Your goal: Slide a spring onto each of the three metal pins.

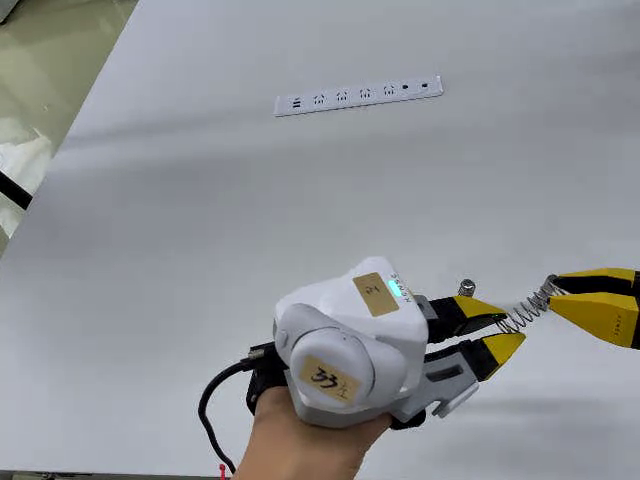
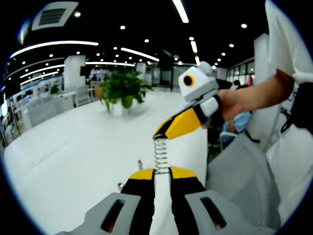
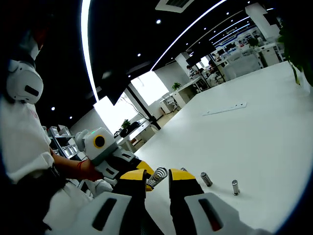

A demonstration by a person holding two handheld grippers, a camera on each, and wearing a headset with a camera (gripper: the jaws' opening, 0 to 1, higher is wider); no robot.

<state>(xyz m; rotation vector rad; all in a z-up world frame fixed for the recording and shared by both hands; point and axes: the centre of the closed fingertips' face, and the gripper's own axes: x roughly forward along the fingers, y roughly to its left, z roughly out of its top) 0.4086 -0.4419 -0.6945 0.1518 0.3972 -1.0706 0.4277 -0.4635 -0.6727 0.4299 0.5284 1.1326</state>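
Observation:
A steel coil spring (image 1: 525, 310) hangs in the air between my two grippers, low on the right of the head view. My left gripper (image 1: 510, 330), held in a hand, has its yellow tips shut on the spring's near end (image 2: 160, 155). My right gripper (image 1: 552, 292) comes in from the right and is shut on the other end (image 3: 157, 176). Just behind the left jaws a short metal pin (image 1: 466, 288) stands on the white table (image 1: 250, 250). In the right gripper view one pin (image 3: 206, 178) carries a spring and another pin (image 3: 235, 187) is bare.
A white power strip (image 1: 358, 96) lies flat at the back of the table. A black cable (image 1: 210, 400) trails from the left gripper's body. A potted plant (image 2: 122, 90) stands at the far end of the table. The table's left edge (image 1: 70, 130) borders the floor.

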